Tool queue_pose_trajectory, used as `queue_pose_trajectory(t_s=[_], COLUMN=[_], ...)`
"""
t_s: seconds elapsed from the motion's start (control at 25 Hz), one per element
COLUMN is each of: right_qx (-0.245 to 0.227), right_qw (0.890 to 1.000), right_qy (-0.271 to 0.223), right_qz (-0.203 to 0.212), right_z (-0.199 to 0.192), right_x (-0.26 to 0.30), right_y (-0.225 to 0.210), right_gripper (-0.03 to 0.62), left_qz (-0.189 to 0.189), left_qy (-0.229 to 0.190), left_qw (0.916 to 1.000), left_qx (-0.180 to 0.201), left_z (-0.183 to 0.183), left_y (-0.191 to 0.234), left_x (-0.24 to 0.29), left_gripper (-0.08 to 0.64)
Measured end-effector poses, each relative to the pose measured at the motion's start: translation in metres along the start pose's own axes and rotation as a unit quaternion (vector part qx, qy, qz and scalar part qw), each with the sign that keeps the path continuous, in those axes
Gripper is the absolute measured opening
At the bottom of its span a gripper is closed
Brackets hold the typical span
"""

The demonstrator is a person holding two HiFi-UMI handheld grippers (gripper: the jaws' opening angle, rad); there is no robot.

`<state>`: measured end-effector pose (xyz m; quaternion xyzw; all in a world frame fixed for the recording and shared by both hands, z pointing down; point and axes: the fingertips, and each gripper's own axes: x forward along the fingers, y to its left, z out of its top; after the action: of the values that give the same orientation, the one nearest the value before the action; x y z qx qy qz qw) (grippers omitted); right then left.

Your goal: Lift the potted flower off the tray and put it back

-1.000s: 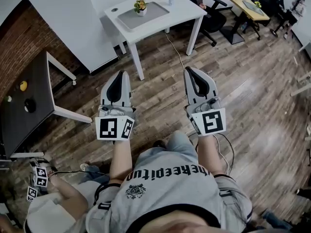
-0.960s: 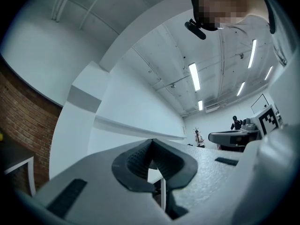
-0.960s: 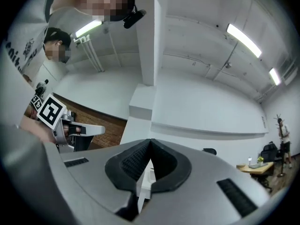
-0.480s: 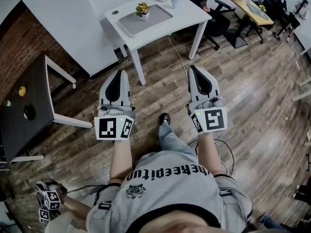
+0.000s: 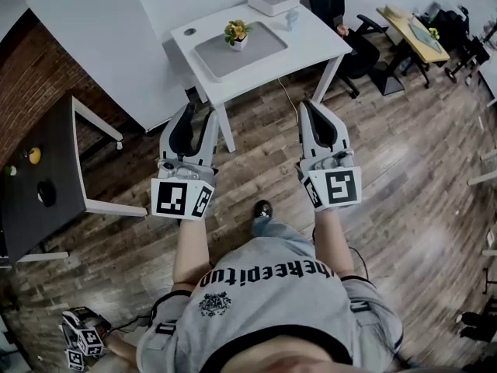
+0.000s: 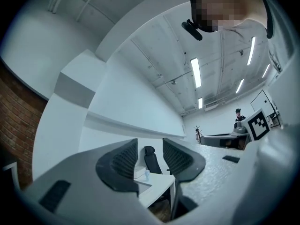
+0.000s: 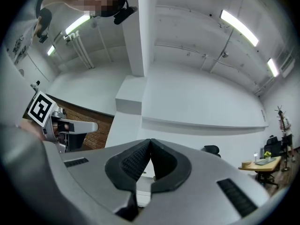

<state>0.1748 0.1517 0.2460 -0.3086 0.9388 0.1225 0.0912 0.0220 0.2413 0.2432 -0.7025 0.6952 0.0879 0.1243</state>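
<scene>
We're holding both grippers out over the wooden floor (image 5: 404,146), pointed at the white table (image 5: 318,37). Left gripper (image 5: 198,115): its jaws have just been opening and now stand narrowly apart, with nothing between them. Right gripper (image 5: 311,109): jaws pressed together, empty. The potted flower (image 5: 236,33) stands on the grey tray (image 5: 260,51), against the tray's far edge. A white box (image 5: 273,0) sits along the table's far edge.

A yellow-and-orange potted flower (image 5: 235,31) in a white pot (image 5: 240,43), grey tray (image 5: 252,51), white worktop (image 5: 314,41), brown wood-plank floor (image 5: 404,154).
</scene>
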Motion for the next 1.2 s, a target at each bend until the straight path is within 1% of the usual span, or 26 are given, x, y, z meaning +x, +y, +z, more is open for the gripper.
queue_pose_trajectory(t_s=[0.16,0.28,0.4,0.52,0.68,0.84,1.04,1.2], right_qx=[-0.001,-0.001,0.002,0.005,0.007,0.016,0.02,0.019], right_qw=[1.0,1.0,1.0,1.0,0.999,0.999,0.999,1.0], right_qy=[-0.006,-0.009,-0.012,-0.014,-0.014,-0.009,-0.007,-0.005], right_qz=[0.01,0.014,0.017,0.024,0.03,0.033,0.032,0.021], right_z=[-0.007,-0.015,-0.023,-0.03,-0.042,-0.052,-0.061,-0.071], right_x=[0.034,0.059,0.08,0.096,0.109,0.118,0.131,0.149], right_y=[-0.018,-0.035,-0.05,-0.06,-0.071,-0.075,-0.081,-0.09], right_gripper=[0.003,0.003,0.003,0.003,0.003,0.003,0.003,0.003], left_qz=[-0.003,-0.005,-0.008,-0.001,0.009,0.007,0.006,-0.003], left_qy=[0.009,0.017,0.024,0.023,0.022,0.029,0.038,0.043], left_qw=[0.9999,0.9998,0.9997,0.9997,0.9997,0.9995,0.9993,0.9991], left_qx=[-0.001,0.004,0.006,-0.002,-0.004,0.005,0.004,-0.001], left_z=[-0.012,-0.024,-0.035,-0.045,-0.055,-0.065,-0.075,-0.088], left_y=[0.011,0.02,0.027,0.033,0.037,0.04,0.048,0.06], left_x=[0.037,0.066,0.093,0.111,0.127,0.136,0.152,0.173], left_gripper=[0.246,0.301,0.318,0.327,0.328,0.327,0.328,0.328])
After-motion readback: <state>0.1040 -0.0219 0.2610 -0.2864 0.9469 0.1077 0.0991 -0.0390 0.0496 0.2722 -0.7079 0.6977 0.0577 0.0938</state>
